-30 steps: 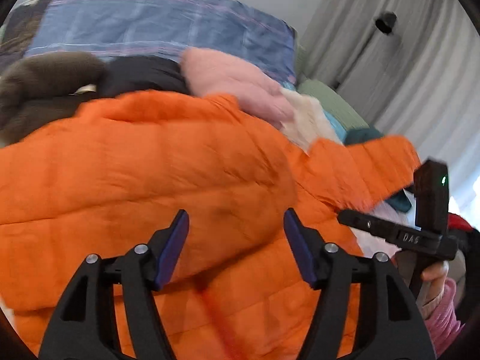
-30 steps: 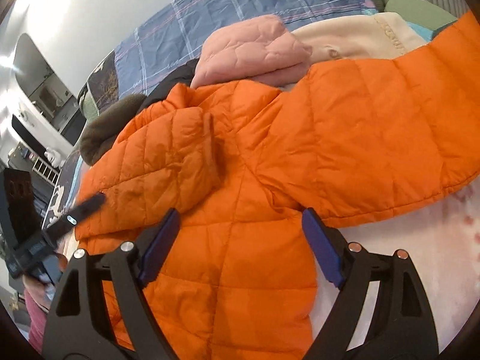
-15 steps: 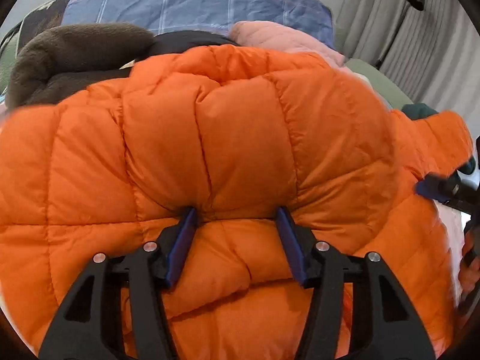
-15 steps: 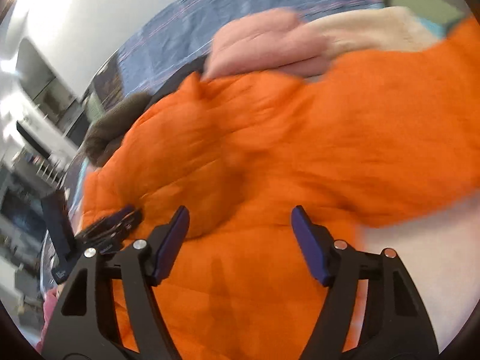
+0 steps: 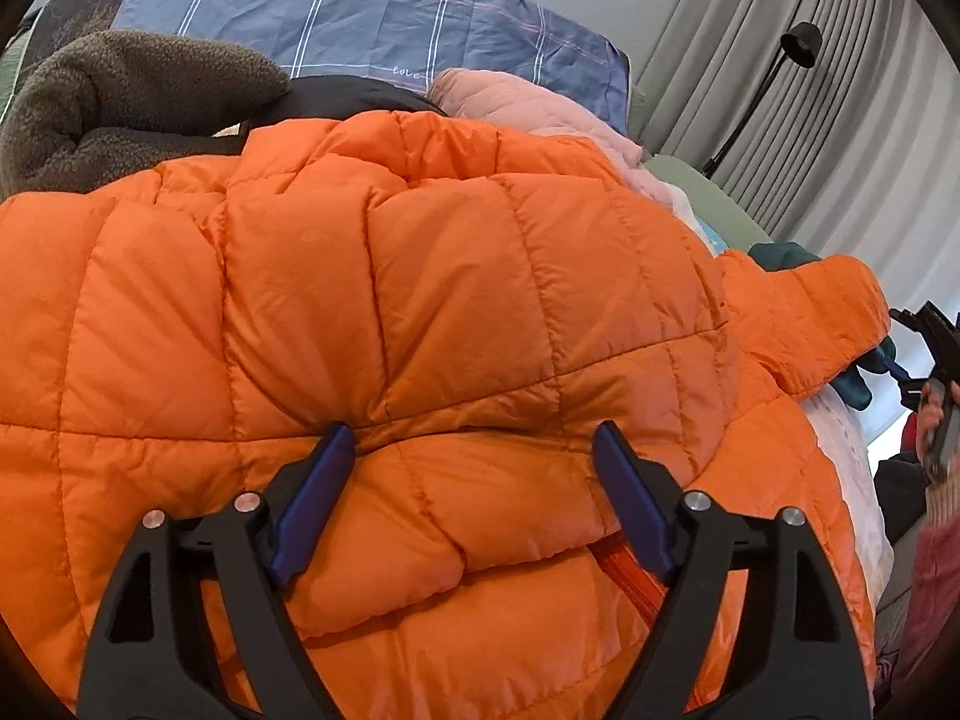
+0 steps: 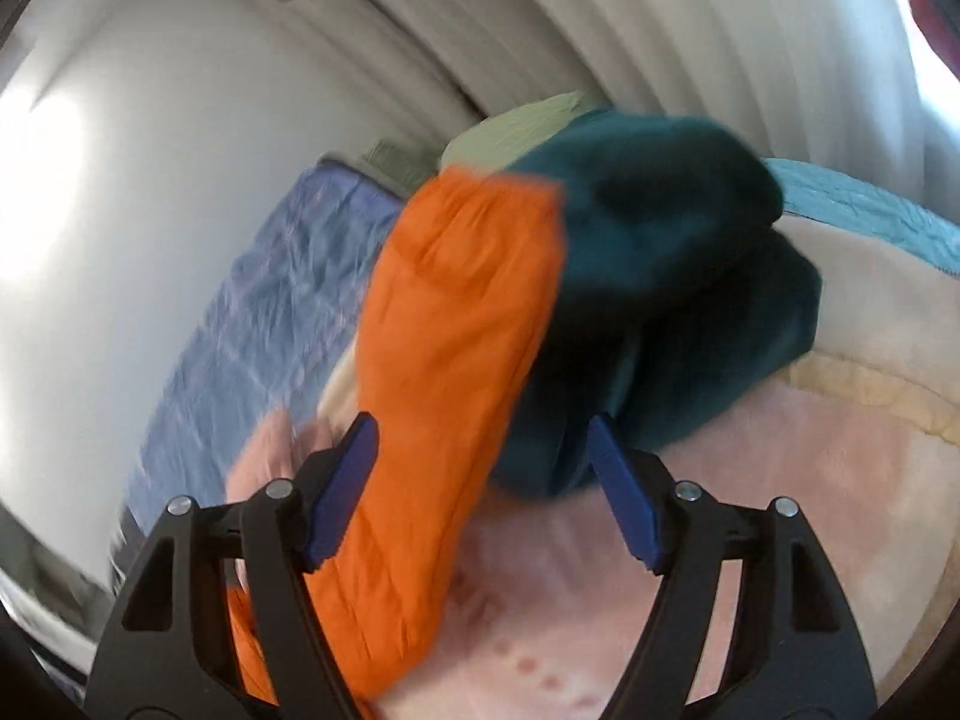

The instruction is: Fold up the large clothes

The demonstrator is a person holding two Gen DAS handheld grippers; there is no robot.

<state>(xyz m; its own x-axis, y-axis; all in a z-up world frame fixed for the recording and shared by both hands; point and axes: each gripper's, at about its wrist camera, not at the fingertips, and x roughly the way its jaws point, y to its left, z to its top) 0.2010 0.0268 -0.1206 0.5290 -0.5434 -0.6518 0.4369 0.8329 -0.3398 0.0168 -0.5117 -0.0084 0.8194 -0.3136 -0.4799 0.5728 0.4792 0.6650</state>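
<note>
Orange jacket crowded by brown fleece, pink coat.

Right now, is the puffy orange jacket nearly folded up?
Not yet. The puffy orange quilted jacket is only partly gathered, one flap bunched over near the zipper. The left gripper is opening over that bunched part. The right gripper is opening around the sleeve, which lies stretched out unfolded.
</note>
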